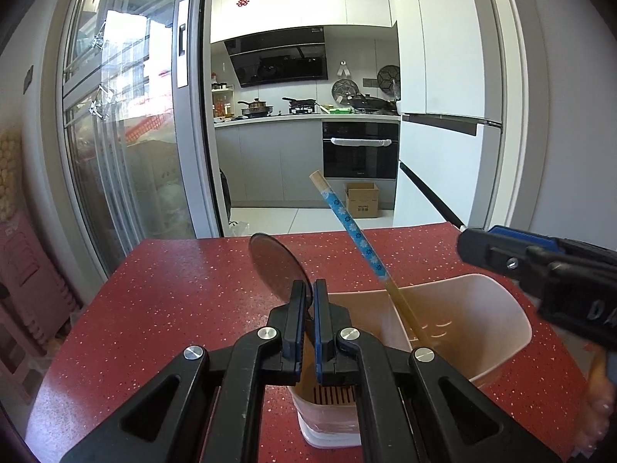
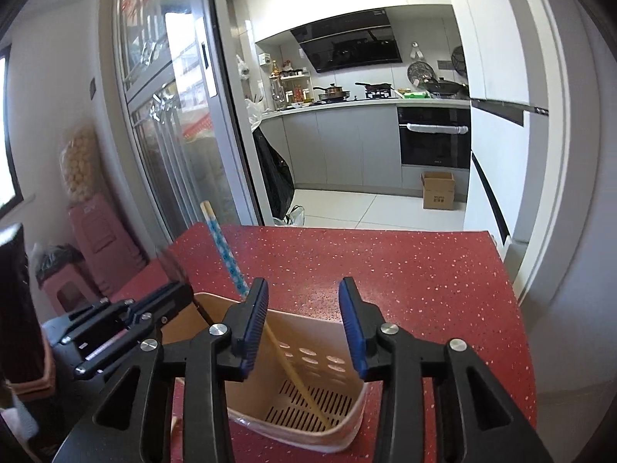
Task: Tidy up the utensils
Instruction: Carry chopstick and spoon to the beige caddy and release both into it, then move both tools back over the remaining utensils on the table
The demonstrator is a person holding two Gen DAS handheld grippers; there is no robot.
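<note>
A beige utensil holder (image 1: 482, 316) (image 2: 308, 351) stands on the red speckled table (image 1: 173, 289) (image 2: 405, 270). A chopstick with a blue flowered top (image 1: 353, 227) (image 2: 223, 249) leans inside it, its tip on the slotted bottom. My left gripper (image 1: 308, 301) is shut on a metal spoon (image 1: 275, 264), bowl up, over the holder's left end. My right gripper (image 2: 302, 308) is open and empty above the holder; it also shows in the left wrist view (image 1: 540, 270). The left gripper shows in the right wrist view (image 2: 131, 320).
The table's far edge faces a kitchen doorway with a glass sliding door (image 1: 127, 115) at left and a white fridge (image 1: 443, 115) at right. Pink stools (image 2: 96, 239) stand left of the table. A cardboard box (image 1: 361, 200) sits on the kitchen floor.
</note>
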